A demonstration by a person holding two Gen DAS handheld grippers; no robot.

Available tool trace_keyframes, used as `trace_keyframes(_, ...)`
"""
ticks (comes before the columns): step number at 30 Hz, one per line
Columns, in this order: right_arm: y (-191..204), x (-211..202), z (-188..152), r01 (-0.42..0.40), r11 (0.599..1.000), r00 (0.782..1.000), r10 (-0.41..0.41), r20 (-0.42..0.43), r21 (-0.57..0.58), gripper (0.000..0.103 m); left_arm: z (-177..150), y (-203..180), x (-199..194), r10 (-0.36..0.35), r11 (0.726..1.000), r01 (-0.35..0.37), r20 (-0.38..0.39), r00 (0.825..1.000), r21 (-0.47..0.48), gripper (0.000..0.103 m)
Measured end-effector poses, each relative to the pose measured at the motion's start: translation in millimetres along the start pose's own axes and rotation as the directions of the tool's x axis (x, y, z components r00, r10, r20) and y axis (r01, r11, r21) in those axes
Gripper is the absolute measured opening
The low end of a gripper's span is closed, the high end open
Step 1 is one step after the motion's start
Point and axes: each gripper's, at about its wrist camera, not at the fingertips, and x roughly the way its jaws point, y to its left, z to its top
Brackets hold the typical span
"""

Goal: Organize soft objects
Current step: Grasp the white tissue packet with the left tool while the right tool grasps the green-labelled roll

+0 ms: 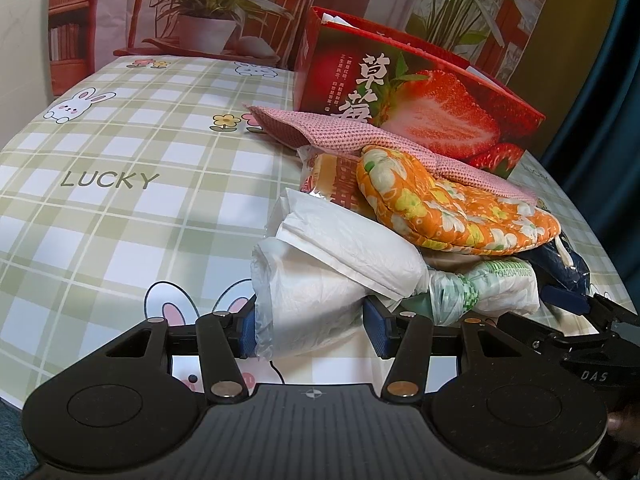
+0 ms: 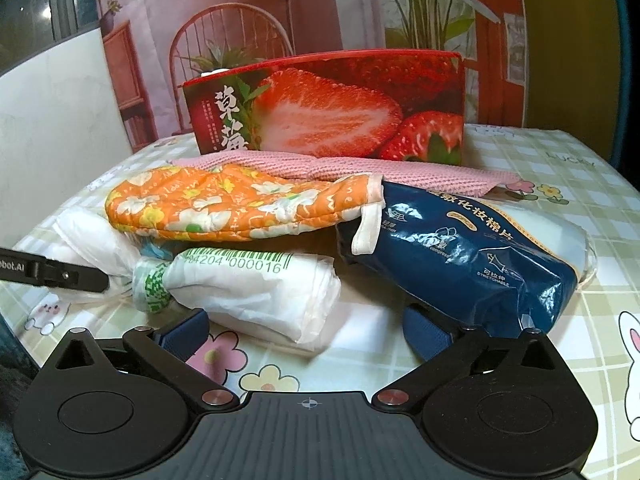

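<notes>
While the left wrist view looks along the left gripper (image 1: 310, 326), its blue pads (image 1: 375, 326) pinch a white plastic-wrapped roll (image 1: 316, 300) from both sides. This roll's long axis seems to run away from the camera, toward the far right. A folded white pad (image 1: 352, 240) lies on top of it, slanting the same way. One orange floral mitt (image 1: 448, 204) sits higher on the heap, cuff toward the right edge of the table (image 1: 120, 220). One pink knitted cloth (image 1: 344, 136) stretches behind it, along the front of one red strawberry box (image 1: 420, 96). A packet with yellow print (image 1: 332, 176) shows between pad and cloth. A second white roll with a green barcode (image 1: 492, 284) lies right of the held one. All the checked cloth to the left of the heap lies open, up to the table's far edge.

Seen from the right wrist, the right gripper (image 2: 308, 330) has its fingers spread wide, gripping nothing. The near end of the barcode roll (image 2: 256, 288) lies between them, its long axis running left to right. One blue glossy pouch (image 2: 472, 256) slants from far left to near right, its near end over the right finger (image 2: 428, 334). The mitt (image 2: 240, 208) overlaps pouch and roll, fingertips toward the left edge. The box (image 2: 332, 112) stands behind, and open checked cloth shows to the right of the pouch.
</notes>
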Motion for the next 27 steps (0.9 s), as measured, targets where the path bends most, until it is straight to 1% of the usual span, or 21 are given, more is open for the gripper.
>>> trace_keyframes(5,6.5,1.5,-1.4,0.026,0.999,1.000,-0.026,-0.005,-0.032,0.103,0.0,-0.2,0.0,0.000,1.000,0.000,0.000,1.000,0.000,0.054)
trace_keyframes(17,5.6,2.1,-1.2,0.025,0.999,1.000,-0.025,-0.009,-0.040,0.103,-0.2,0.0,-0.2,-0.001,1.000,0.001,0.001,1.000,0.001,0.054)
trace_keyframes(21,1.4,-0.3,-0.5,0.000,1.000,1.000,-0.001,-0.002,-0.013,0.103,-0.6,-0.2,-0.7,0.000,1.000,0.000,0.003,1.000,0.002,0.054)
trace_keyframes(22,-0.5,-1.2,-0.1,-0.012,1.000,1.000,0.012,0.001,-0.001,0.103,-0.8,-0.3,-0.7,-0.002,1.000,0.002,0.004,1.000,0.004,0.053)
trace_keyframes(23,-2.4,-2.0,0.2,-0.026,1.000,1.000,0.026,0.004,0.010,0.103,-0.8,-0.3,-0.2,-0.030,1.000,0.030,0.001,1.000,0.004,0.047)
trace_keyframes(24,-3.4,-2.7,0.3,-0.041,0.999,0.999,0.041,0.008,0.017,0.102,-0.9,-1.1,0.3,-0.047,0.999,0.047,-0.003,0.999,0.006,0.045)
trace_keyframes(27,-2.3,-4.4,0.6,-0.071,0.997,0.997,0.071,0.022,0.015,0.099,-1.7,-6.8,1.6,-0.053,0.998,0.053,-0.007,0.999,0.039,0.044)
